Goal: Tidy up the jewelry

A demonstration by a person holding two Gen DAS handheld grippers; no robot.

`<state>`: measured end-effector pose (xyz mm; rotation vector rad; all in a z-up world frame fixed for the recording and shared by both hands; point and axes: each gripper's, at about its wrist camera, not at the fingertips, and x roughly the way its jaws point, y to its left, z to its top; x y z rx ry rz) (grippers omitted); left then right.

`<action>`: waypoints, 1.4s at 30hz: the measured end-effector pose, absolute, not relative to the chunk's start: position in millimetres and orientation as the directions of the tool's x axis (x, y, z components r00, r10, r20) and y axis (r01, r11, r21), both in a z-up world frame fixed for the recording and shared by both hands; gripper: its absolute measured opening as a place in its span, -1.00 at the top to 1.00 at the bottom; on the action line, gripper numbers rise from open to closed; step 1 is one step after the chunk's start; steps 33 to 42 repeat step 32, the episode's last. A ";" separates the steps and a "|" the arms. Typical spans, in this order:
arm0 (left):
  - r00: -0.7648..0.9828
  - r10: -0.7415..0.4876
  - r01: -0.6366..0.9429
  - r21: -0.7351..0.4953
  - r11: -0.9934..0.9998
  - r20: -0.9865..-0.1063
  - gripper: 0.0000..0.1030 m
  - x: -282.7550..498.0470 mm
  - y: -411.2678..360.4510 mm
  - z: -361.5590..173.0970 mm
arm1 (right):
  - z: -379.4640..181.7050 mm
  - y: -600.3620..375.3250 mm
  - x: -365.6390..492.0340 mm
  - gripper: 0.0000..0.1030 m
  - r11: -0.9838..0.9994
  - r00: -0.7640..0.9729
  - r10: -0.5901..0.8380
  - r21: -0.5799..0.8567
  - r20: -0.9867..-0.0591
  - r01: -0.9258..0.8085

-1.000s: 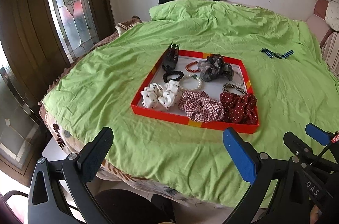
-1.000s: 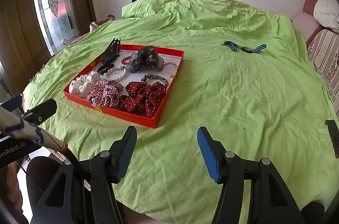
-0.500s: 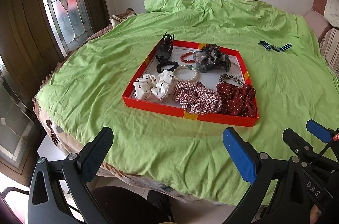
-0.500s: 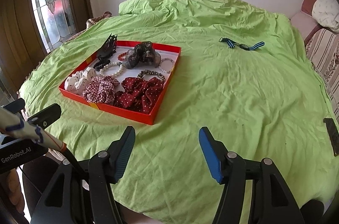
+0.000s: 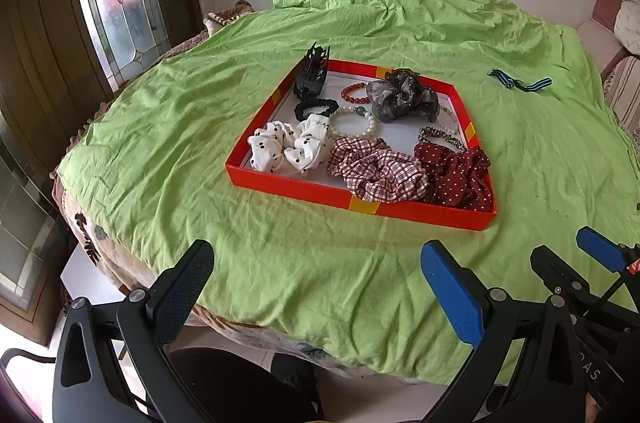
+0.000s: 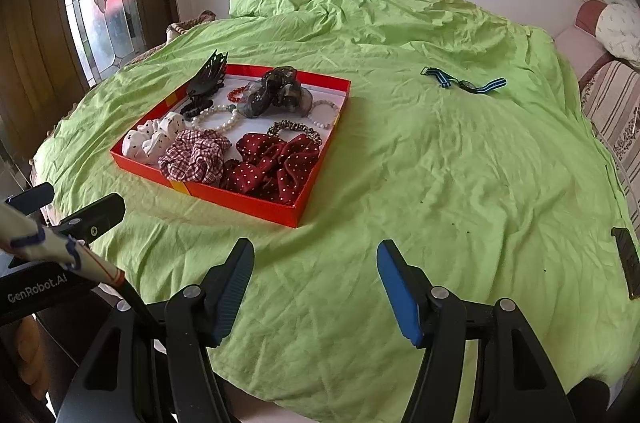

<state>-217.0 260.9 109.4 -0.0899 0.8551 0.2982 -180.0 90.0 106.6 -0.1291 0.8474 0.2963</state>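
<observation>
Hovering over the near edge of the tabletop, both tools point down at the green cloth with nothing between their pads. Left tool is released, jaws spread wide over bare cloth. Right tool is also released, gap narrower than the left's, pads clear of everything. Red tray sits at about 12 o'clock from the left tool and about 10 o'clock from the right tool, well apart from both. Inside it: white dotted scrunchie at the near-left corner, plaid scrunchie beside it on the near edge, dark red dotted scrunchie at the near-right corner. Pearl bracelet lies mid-tray, touching the white scrunchie. Black claw clip leans upright on the far-left wall, with a black hair tie just in front of it. Red bead bracelet and grey scrunchie sit along the far side. Striped watch strap lies alone on the cloth, outside the tray, at about 1 o'clock from the right tool and well apart from the tray's right wall. Left tool's black body shows at 9 o'clock in the right wrist view.
</observation>
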 end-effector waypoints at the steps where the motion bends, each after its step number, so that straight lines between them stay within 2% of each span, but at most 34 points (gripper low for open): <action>1: 0.616 0.221 -0.296 0.037 0.954 -0.756 -0.99 -216.9 262.2 108.4 | 106.1 91.4 -180.3 -0.31 0.951 0.623 0.206 0.003 -0.754 -0.310; 15: 0.602 0.214 -0.316 0.016 0.949 -0.769 -1.00 -215.7 274.4 101.3 | 101.2 106.8 -182.0 -0.32 0.940 0.611 0.208 -0.016 -0.763 -0.340; 42: 0.595 0.244 -0.335 0.039 0.941 -0.766 -1.00 -221.5 260.6 117.4 | 109.1 94.3 -186.3 -0.38 0.937 0.608 0.255 0.036 -0.752 -0.348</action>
